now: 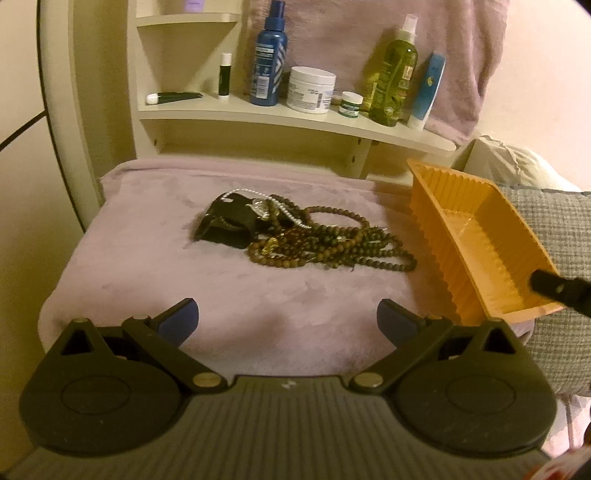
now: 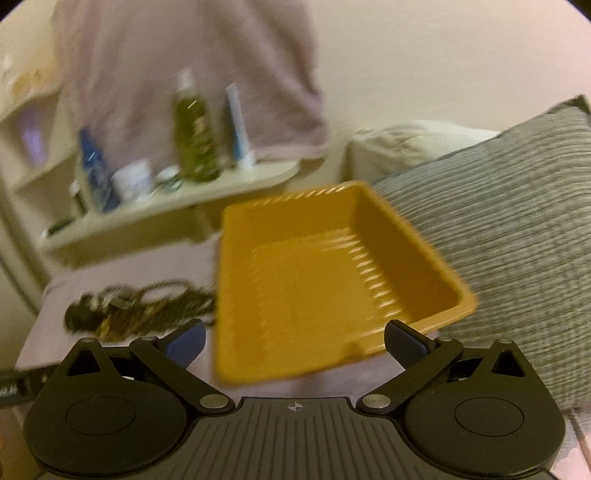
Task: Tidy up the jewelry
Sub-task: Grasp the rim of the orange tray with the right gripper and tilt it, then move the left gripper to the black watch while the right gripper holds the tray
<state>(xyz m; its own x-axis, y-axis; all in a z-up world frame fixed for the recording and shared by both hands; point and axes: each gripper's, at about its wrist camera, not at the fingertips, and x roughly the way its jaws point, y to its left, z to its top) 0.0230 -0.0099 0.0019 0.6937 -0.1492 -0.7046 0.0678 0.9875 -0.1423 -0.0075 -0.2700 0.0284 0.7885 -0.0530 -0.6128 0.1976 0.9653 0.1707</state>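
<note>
A tangle of brown bead necklaces and a silver chain (image 1: 314, 240) lies on a mauve plush cloth (image 1: 147, 266), partly over a black pouch (image 1: 229, 221). My left gripper (image 1: 290, 323) is open, low over the cloth and short of the pile, holding nothing. An empty orange ribbed tray (image 1: 443, 206) sits tilted at the right of the pile, against a grey cushion (image 1: 554, 229). In the blurred right wrist view the tray (image 2: 417, 236) fills the middle. My right gripper (image 2: 295, 343) is open at its near rim, and one of its fingers (image 1: 550, 290) touches the tray's near corner.
A cream shelf (image 1: 295, 122) behind the cloth carries a blue spray bottle (image 1: 267, 59), a white jar (image 1: 310, 88), a green bottle (image 1: 395, 74) and small tubes. A mauve towel (image 1: 369, 22) hangs on the wall. A pale pillow (image 1: 517, 162) lies behind the grey cushion.
</note>
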